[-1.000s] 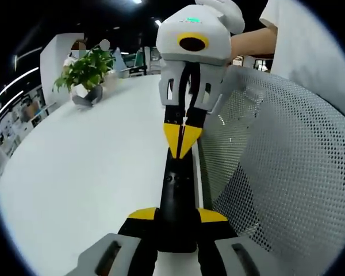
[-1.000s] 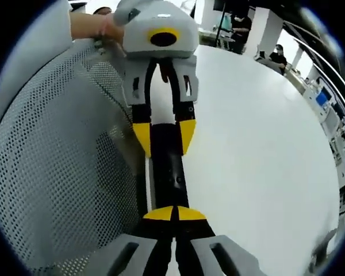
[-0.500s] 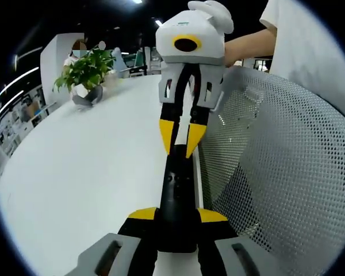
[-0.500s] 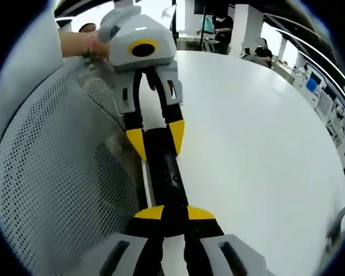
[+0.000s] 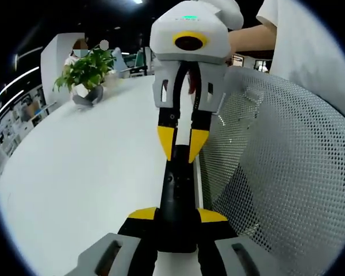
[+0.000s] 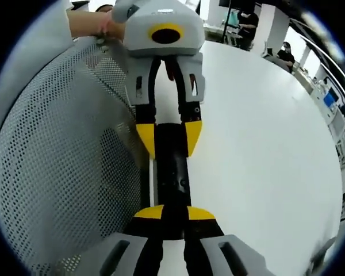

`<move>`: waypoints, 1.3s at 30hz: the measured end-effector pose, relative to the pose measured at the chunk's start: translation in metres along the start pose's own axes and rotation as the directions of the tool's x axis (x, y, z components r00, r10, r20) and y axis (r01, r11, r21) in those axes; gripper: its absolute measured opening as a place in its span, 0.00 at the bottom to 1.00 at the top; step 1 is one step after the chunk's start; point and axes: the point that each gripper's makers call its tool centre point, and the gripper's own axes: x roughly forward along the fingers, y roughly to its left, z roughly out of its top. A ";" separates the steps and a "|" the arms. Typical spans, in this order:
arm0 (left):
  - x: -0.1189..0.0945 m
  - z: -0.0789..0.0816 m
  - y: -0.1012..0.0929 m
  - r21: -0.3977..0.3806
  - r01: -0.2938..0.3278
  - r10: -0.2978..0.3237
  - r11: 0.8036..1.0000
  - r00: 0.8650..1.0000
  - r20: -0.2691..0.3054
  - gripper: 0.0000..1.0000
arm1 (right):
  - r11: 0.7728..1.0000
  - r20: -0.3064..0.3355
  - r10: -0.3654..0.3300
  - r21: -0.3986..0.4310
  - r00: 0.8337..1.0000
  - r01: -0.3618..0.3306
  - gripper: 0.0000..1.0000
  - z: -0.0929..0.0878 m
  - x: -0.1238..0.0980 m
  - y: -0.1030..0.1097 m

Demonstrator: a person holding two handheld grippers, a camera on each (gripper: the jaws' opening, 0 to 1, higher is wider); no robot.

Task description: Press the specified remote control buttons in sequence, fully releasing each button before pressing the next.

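Note:
A long black remote lies lengthwise between my two grippers, above the white table's edge. My left gripper is shut on its near end, yellow tips against both sides. The same grip appears in the right gripper view, where the left gripper clamps the remote at the far end. My right gripper is open, its yellow tips apart on either side of the remote. From the left gripper view, the right gripper hangs over the remote's far end with a gap between its tips.
A white mesh chair back stands close beside the remote, also in the right gripper view as the mesh. The round white table carries a potted plant at the far side. A person's arm holds the right gripper.
My right gripper's tips were together on the remote a second ago and have since spread apart. The left gripper keeps its hold on the remote.

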 end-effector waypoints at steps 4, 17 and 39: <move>0.000 0.000 0.000 0.000 0.000 0.000 1.000 1.000 0.000 0.24 | 1.000 0.006 0.002 0.016 1.000 -0.002 0.10 -0.002 0.000 -0.001; 0.000 0.000 0.000 -0.003 0.001 -0.001 1.000 1.000 0.003 0.24 | 0.999 0.247 -0.030 -0.003 0.969 0.032 0.09 0.007 -0.001 0.000; 0.001 0.000 0.000 -0.003 -0.001 0.001 1.000 1.000 0.003 0.24 | 0.998 0.252 -0.034 0.065 0.967 0.019 0.08 0.008 -0.001 -0.001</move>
